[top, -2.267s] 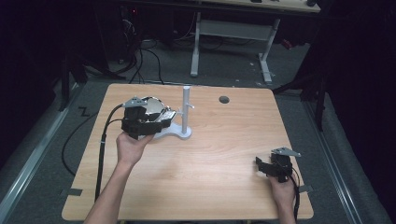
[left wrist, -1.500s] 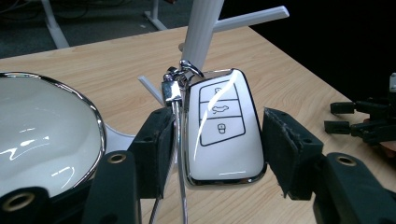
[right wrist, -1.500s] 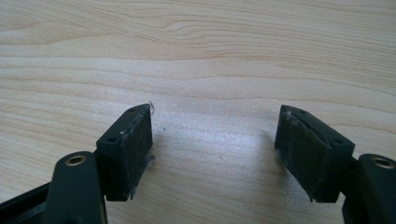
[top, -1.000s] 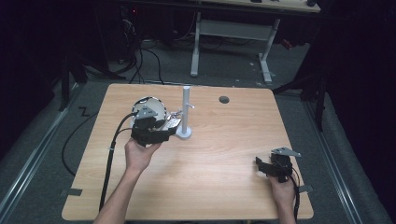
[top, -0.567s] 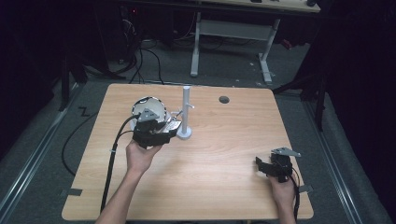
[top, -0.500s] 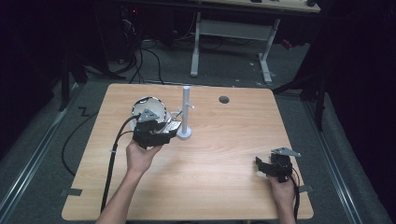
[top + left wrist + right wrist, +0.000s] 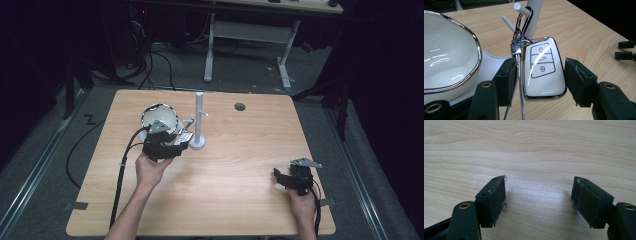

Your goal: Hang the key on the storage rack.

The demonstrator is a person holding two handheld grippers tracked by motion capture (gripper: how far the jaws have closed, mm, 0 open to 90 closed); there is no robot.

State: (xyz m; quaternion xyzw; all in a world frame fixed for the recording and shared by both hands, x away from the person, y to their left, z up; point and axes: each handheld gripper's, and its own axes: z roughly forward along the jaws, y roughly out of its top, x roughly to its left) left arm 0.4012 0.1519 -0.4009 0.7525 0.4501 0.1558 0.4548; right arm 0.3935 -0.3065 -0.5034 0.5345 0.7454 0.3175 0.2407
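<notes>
Wooden table (image 7: 240, 165) takes up the middle of the high view, with a white post (image 7: 199, 117) standing on a round foot toward the far side and a white bowl (image 7: 159, 118) with a silver rim just left of it. The left gripper (image 7: 172, 142) sits close against the foot of the post, below the bowl, held by a hand coming up from the bottom edge. The right gripper (image 7: 281, 179) rests well apart, near the table's near right corner, with bare wood in front of it.

Seen from the left gripper view, a white car key (image 7: 543, 67) with three buttons hangs by a black clip (image 7: 526, 21) from a short white peg (image 7: 522, 9) on the post. The key hangs between the two black pads (image 7: 507, 80); the left pad touches the metal ring and wire beside the key, while the right pad stands just off the key's chrome edge (a thin gap shows), so the jaws are spread around it, not pinching. The bowl fills the left side, just beside the key.

Over in the right gripper view, the pads (image 7: 495, 197) are spread wide over plain wood, holding nothing.
</notes>
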